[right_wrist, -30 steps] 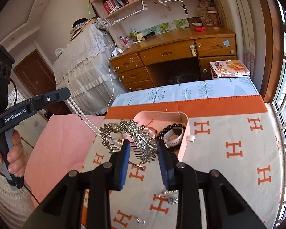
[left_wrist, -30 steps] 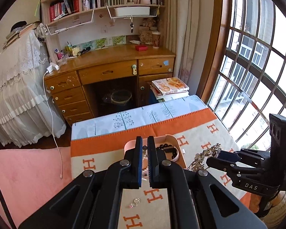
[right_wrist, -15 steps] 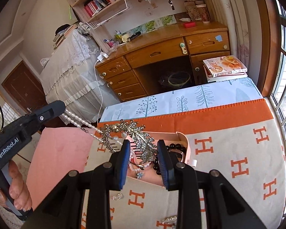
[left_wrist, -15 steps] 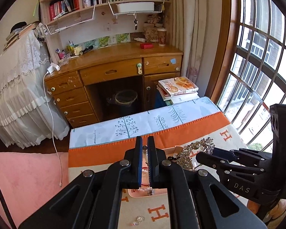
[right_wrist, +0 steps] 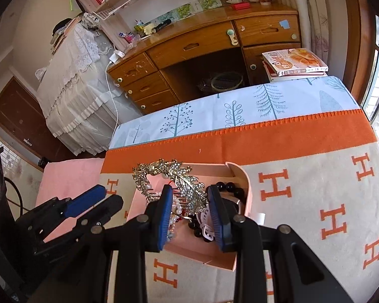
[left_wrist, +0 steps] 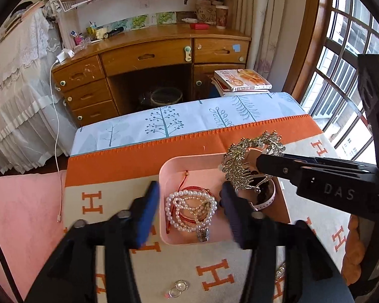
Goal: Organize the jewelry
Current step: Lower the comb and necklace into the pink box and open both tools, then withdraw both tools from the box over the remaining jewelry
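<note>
Two grippers over the pink tray (left_wrist: 164, 176): left gripper (left_wrist: 189, 197) gapes above pearls (left_wrist: 189, 209); right gripper (right_wrist: 190, 207) seemingly still pinches the tiara (right_wrist: 174, 176) at twelve o'clock, release next.

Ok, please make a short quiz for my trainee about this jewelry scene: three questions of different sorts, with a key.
1. True or false: the white pearl necklace lies inside the pink rectangular tray.
2. Fill in: the left gripper is ___ (open or shut).
3. What does the right gripper hold? A) black bead bracelet B) silver leaf-shaped tiara C) red cord bracelet
Key: 1 true; 2 open; 3 B.
</note>
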### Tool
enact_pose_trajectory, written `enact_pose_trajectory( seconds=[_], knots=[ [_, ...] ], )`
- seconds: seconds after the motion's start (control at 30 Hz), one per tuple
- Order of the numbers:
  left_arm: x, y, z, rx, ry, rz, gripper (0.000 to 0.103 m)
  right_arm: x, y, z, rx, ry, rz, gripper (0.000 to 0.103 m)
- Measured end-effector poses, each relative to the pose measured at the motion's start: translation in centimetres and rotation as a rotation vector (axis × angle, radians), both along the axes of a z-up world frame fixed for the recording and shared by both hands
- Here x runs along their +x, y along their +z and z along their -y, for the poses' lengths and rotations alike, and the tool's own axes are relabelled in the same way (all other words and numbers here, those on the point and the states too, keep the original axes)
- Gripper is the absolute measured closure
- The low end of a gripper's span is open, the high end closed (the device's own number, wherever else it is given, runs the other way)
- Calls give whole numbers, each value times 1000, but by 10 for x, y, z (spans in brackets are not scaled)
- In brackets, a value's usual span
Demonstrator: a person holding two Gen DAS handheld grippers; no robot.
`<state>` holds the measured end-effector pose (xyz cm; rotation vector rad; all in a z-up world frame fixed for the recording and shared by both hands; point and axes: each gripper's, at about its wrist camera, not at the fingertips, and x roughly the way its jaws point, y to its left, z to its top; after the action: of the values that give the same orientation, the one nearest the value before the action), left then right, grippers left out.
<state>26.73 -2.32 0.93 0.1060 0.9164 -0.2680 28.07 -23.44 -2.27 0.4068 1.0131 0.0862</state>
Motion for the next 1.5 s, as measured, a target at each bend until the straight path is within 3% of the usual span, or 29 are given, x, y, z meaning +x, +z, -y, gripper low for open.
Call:
enact_pose_trajectory(
  seconds=[0.03,0.07,0.23,0.4,0.57,0.73,0.97,1.23,1.5],
  knots=[
    [-7,-1,-5,-3,18,32,19,2,-3,-3,1,6,-9,74],
    [-15,-2,-9,3,34,68,16,5,-8,-7,5,13,-21,74],
    [-46,-16,-24,61,64,136,15,20,-28,-24,24,35,-78,74],
    [-75,-32,-29,60,44,168,15,32,-53,-33,58,26,-146,74],
    [-92,-43,-49,-61,82,111,15,40,-72,-37,20,13,-199,72],
    [-97,-60,-87,-194,219,19,15,36,-72,-37,-43,8,-185,72],
    [-108,-76,-115,-188,355,-5,15,7,-56,-32,-51,3,-114,71],
    [-121,-69,-128,-204,402,34,15,-42,-42,-34,-26,16,-54,71],
    [-139,-58,-120,-211,385,58,15,-91,-26,-37,-34,43,0,71]
  ],
)
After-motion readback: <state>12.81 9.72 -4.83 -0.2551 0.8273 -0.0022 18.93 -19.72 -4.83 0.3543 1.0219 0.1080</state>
